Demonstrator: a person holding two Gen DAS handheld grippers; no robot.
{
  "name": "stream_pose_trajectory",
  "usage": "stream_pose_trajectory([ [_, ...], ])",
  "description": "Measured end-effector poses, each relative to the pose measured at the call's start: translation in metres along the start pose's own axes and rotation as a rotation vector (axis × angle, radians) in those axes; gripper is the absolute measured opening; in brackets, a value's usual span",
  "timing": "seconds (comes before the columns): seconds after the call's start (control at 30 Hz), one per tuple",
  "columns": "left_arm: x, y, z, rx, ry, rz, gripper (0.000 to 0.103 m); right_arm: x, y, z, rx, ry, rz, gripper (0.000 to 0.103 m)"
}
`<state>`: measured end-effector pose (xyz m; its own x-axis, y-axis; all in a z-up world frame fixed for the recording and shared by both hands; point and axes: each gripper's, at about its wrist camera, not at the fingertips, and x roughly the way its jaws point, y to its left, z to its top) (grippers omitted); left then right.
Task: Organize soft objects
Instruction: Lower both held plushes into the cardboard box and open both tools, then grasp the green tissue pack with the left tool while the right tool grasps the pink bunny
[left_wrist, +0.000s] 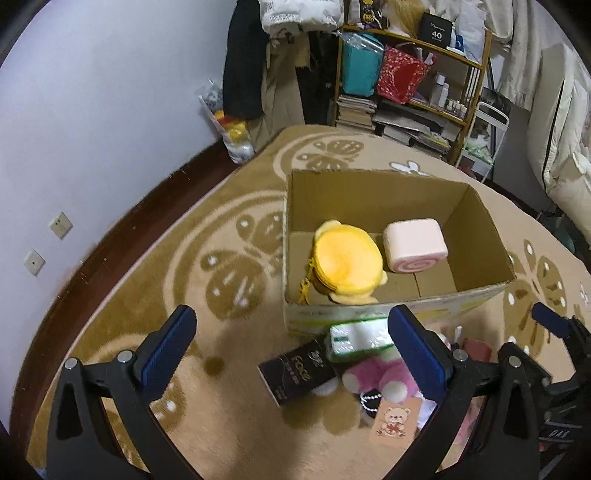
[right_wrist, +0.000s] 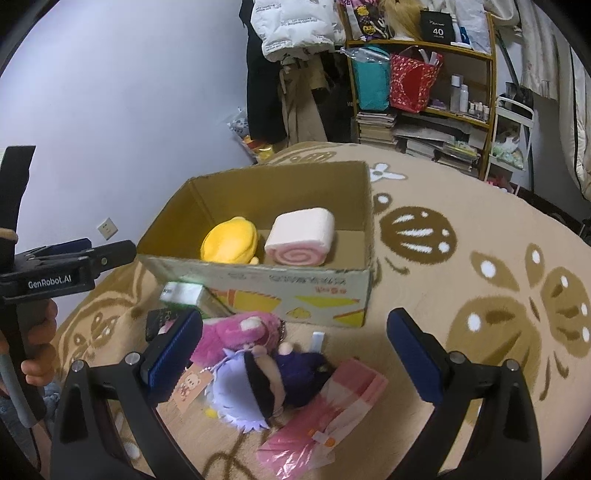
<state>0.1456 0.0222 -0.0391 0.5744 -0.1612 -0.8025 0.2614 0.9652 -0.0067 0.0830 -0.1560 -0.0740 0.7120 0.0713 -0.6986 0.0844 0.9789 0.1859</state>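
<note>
**Inspector:** Tool status?

**Assistant:** Left gripper (left_wrist: 291, 339): jaws spread wide, nothing between them, hovering above the rug (left_wrist: 229, 417). Right gripper (right_wrist: 295, 341): likewise spread and empty, positioned over the loose items.

**Inspector:** Items nearest the tools?

**Assistant:** On the rug, just in front of the cardboard box (right_wrist: 295, 284): a pink plush (right_wrist: 240, 332), touching a doll with black hair and purple clothing (right_wrist: 280, 376). A pink plastic packet (right_wrist: 332, 413) lies partly under the doll. A green-and-white pack (left_wrist: 358, 338) rests against the box front, with a black carton (left_wrist: 299, 369) beside it.

**Inspector:** Box contents?

**Assistant:** Two soft objects side by side on the floor of the box: a yellow plush (left_wrist: 347, 264) to the left, a pink swirl-roll cushion (left_wrist: 413, 243) to the right.

**Inspector:** Surroundings?

**Assistant:** A cluttered shelf (right_wrist: 424, 88) stands beyond the rug.
</note>
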Motion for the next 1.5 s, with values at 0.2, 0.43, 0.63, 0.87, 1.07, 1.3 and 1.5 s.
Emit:
stream_pose_trajectory([
  [0.2, 0.011, -0.011, -0.002, 0.034, 0.044, -0.021, 0.102, 0.012, 0.013, -0.006, -0.039, 0.028, 0.027, 0.103],
  [0.43, 0.023, -0.024, -0.003, 0.076, 0.077, -0.045, 0.102, 0.032, 0.03, -0.011, -0.105, 0.073, 0.066, 0.103],
  [0.63, 0.031, -0.032, -0.001, 0.095, 0.088, -0.051, 0.102, 0.046, 0.035, -0.015, -0.121, 0.105, 0.085, 0.103],
  [0.87, 0.047, -0.039, -0.006, 0.114, 0.152, -0.069, 0.102, 0.055, 0.043, -0.02, -0.141, 0.134, 0.124, 0.103],
  [1.07, 0.06, -0.042, -0.008, 0.108, 0.183, -0.059, 0.102, 0.063, 0.05, -0.022, -0.161, 0.148, 0.142, 0.103],
  [1.3, 0.074, -0.038, -0.008, 0.089, 0.211, -0.042, 0.102, 0.083, 0.051, -0.018, -0.143, 0.17, 0.176, 0.103],
  [1.5, 0.079, -0.036, -0.005, 0.074, 0.217, -0.061, 0.092, 0.095, 0.059, -0.023, -0.177, 0.183, 0.154, 0.103],
])
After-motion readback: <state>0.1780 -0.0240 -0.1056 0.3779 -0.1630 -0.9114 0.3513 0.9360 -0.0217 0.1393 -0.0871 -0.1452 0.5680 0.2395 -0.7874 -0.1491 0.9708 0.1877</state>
